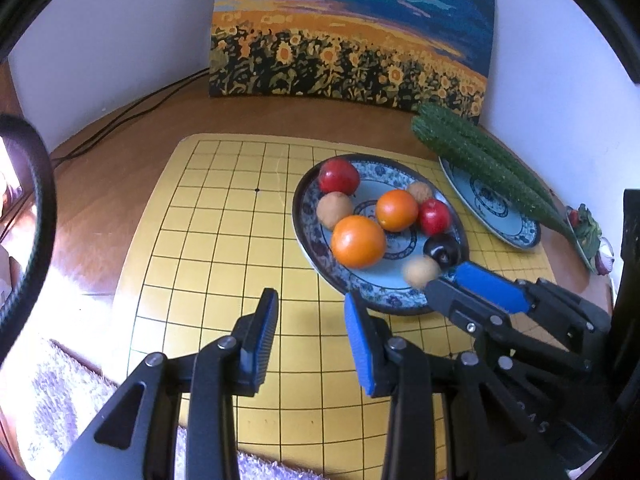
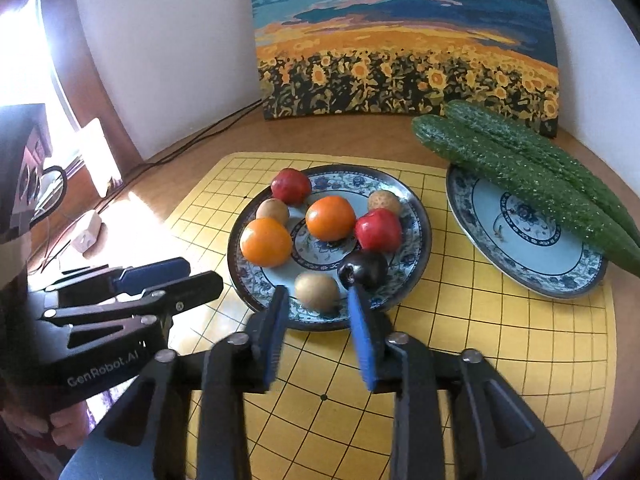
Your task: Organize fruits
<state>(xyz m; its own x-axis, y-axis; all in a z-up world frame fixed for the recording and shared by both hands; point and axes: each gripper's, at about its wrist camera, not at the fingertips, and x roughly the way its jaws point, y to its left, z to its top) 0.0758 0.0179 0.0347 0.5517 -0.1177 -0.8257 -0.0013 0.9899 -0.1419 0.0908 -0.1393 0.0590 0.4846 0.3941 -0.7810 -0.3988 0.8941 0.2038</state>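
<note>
Your right hand-held gripper (image 2: 318, 316) is spread wide at the fruit plate's (image 2: 416, 208) near edge, around nothing. Your left hand-held gripper (image 1: 310, 320) is spread too.

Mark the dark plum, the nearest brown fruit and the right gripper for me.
Dark plum (image 2: 363, 267), right wrist view, on its upper skin.
Nearest brown fruit (image 2: 317, 291), right wrist view, middle of its top.
Right gripper (image 2: 318, 314), right wrist view, midway between its fingertips.

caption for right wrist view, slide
Open right claw nears brown fruit on floral plate; cucumbers on second plate.
</note>
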